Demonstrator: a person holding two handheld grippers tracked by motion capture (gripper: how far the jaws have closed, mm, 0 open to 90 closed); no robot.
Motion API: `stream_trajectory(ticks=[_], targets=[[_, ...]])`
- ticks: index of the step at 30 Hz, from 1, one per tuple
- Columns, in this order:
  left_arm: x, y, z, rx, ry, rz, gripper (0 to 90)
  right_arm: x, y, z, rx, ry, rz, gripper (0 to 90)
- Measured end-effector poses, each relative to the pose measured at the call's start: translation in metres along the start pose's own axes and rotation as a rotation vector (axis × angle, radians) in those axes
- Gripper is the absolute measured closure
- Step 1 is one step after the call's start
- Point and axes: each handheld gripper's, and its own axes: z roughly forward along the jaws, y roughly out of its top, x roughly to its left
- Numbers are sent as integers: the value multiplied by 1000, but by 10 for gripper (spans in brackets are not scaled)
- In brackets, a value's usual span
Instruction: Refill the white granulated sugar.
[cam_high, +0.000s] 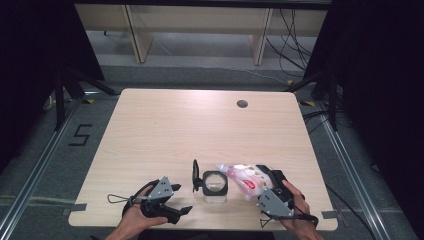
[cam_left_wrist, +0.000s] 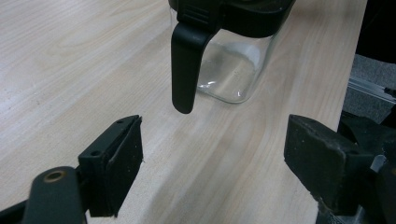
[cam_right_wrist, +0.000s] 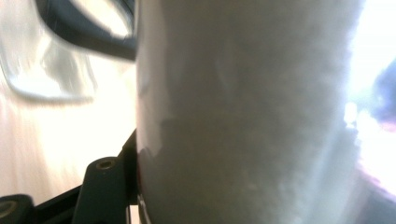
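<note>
A person stands at the near edge of a pale wooden table (cam_high: 165, 125), a hand-held gripper in each hand. The right gripper (cam_high: 267, 187), at the near right of the table, is clamped on a soft pink and white pouch (cam_high: 245, 179). The pouch is tipped on its side, with its narrow top end reaching left toward a clear container (cam_high: 215, 186). The container stands on the table between the two hands. It is a squarish, see-through jar with a black rim, and its black lid (cam_high: 195, 176) is flipped up on its left side, so the mouth is open. The pouch's tip sits just beside that mouth, at its upper right edge.

The left gripper (cam_high: 172, 200) rests low at the near left, its jaws wide apart and holding nothing. From its own camera, the container (cam_left_wrist: 233, 70) stands just ahead, with a black latch (cam_left_wrist: 187, 70) hanging down its side.

The step in hand looks like pouring from the pouch into the container. The next move likely calls for bringing the pouch's tip squarely over the open mouth and tilting it further. The left gripper may need to steady the container so it does not slide or tip.
</note>
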Motion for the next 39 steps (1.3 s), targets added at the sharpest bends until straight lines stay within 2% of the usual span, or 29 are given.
stream_trajectory(ticks=[1, 3, 4, 5, 10, 11, 12, 13, 14, 15, 16, 17, 19, 21, 22, 23, 24, 25, 26, 27, 28, 29, 32, 33, 34, 35, 36, 37, 39], targets=[[0, 0, 1, 2, 2, -7, 192, 1, 2, 1, 19, -16, -104, 402], [-1, 0, 1, 3, 0, -13, 192, 5, 4, 1, 41, -20, -109, 402], [-1, 0, 1, 7, -2, -11, 192, 5, 4, 3, 26, -28, -153, 402], [0, 0, 0, 24, -5, 1, 192, 7, 5, 2, 42, -32, -179, 403], [0, -1, 1, 14, 8, 1, 192, 11, 8, 1, 70, -51, -270, 404], [2, 0, 1, 10, 3, 17, 192, 12, 9, 1, 79, -56, -301, 404], [1, -1, 2, 7, 6, 2, 192, 13, 10, 1, 84, -77, -325, 404], [1, -1, 2, 7, 5, 4, 191, 13, 11, 1, 87, -96, -380, 404], [1, -1, 1, 10, 2, 5, 191, 14, 12, 1, 91, -95, -403, 404], [2, 0, 1, 9, -1, 17, 191, 13, 15, 0, 105, -98, -470, 405], [0, -1, 1, 15, 7, -15, 191, 15, 13, 1, 98, -104, -457, 405], [1, -1, 1, 13, 1, -13, 191, 14, 16, 0, 119, -105, -500, 406], [3, -1, 1, 30, 14, 8, 191, 18, 14, 1, 114, -113, -488, 406], [2, -1, 2, 24, 9, 2, 191, 18, 16, 0, 134, -121, -545, 407], [1, -1, 2, 20, 6, -7, 191, 20, 16, 1, 128, -127, -541, 407], [1, -1, 2, 14, 4, -11, 191, 18, 19, 0, 142, -128, -618, 407], [1, -1, 2, 14, 4, -11, 191, 18, 20, 0, 135, -138, -626, 407], [1, -1, 2, 14, 5, 5, 191, 20, 18, -1, 146, -139, -594, 408], [1, -1, 2, 16, 4, -7, 191, 20, 19, -1, 141, -139, -609, 408], [1, -1, 2, 17, 3, -4, 191, 17, 22, -1, 139, -141, -666, 409], [1, -1, 2, 15, 4, -12, 191, 19, 20, -1, 147, -142, -641, 409], [1, -1, 2, 15, 2, -16, 191, 20, 20, -2, 163, -149, -651, 409], [1, -1, 3, 11, 3, -15, 191, 19, 20, -1, 155, -161, -683, 410], [1, -1, 2, 15, 5, -13, 191, 18, 21, -2, 172, -164, -710, 410], [1, -1, 2, 20, 0, -12, 191, 18, 20, -2, 163, -173, -706, 410], [1, -1, 2, 20, -1, -11, 191, 17, 21, -2, 154, -184, -727, 410], [2, -1, 2, 22, -3, 2, 191, 15, 22, -3, 179, -178, -755, 411], [2, -1, 2, 22, -2, 18, 191, 15, 22, -3, 176, -178, -758, 411], [1, -2, 3, 23, -2, -7, 191, 17, 19, -3, 174, -183, -740, 411]])
